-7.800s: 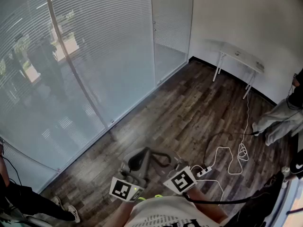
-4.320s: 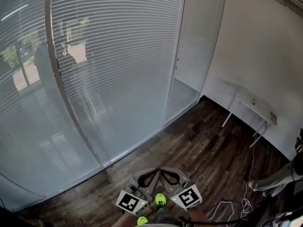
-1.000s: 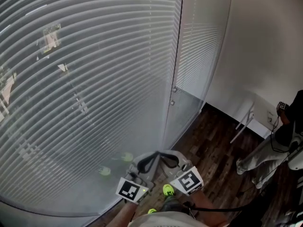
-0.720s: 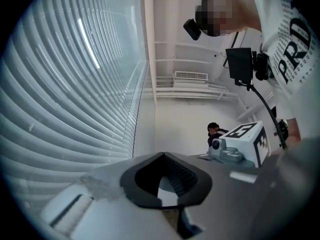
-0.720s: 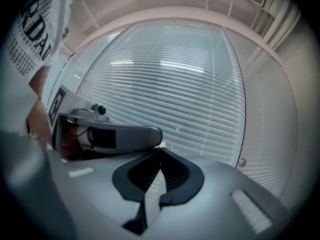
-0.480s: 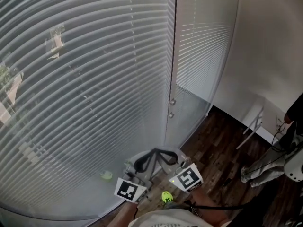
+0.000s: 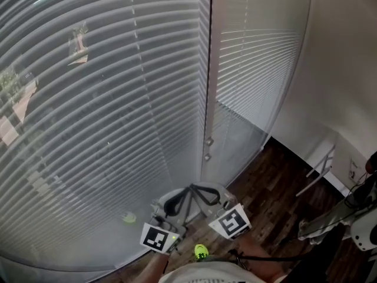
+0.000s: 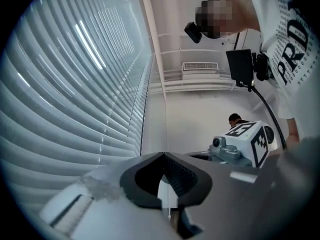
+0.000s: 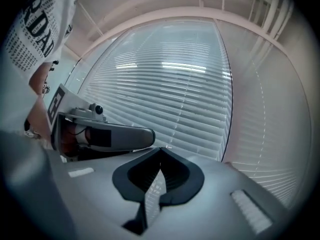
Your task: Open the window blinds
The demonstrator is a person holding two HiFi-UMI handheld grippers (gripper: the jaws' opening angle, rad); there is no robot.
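Closed white slat blinds (image 7: pixel 106 99) fill the big glass pane ahead, and a narrower blind (image 7: pixel 253 58) hangs right of a pale upright frame post (image 7: pixel 206 87). Two small round knobs (image 7: pixel 208 149) sit low on that post. My left gripper (image 7: pixel 184 194) and right gripper (image 7: pixel 200 191) are held side by side low in the head view, tips nearly together, a little short of the glass. Both are shut with nothing between the jaws. The left gripper (image 8: pixel 162 154) has the slats on its left. The right gripper (image 9: pixel 160 149) faces the slats.
Dark wood floor (image 7: pixel 265 199) runs to the right along a white wall (image 7: pixel 347 69). A white table leg (image 7: pixel 321 170) and a person's legs (image 7: pixel 330 226) stand at the right edge. My green shoe (image 7: pixel 201 252) shows below the grippers.
I have come nearer the blinds and shifted right, so the frame post with its knobs now stands just above the grippers. Both grippers kept shut and side by side.
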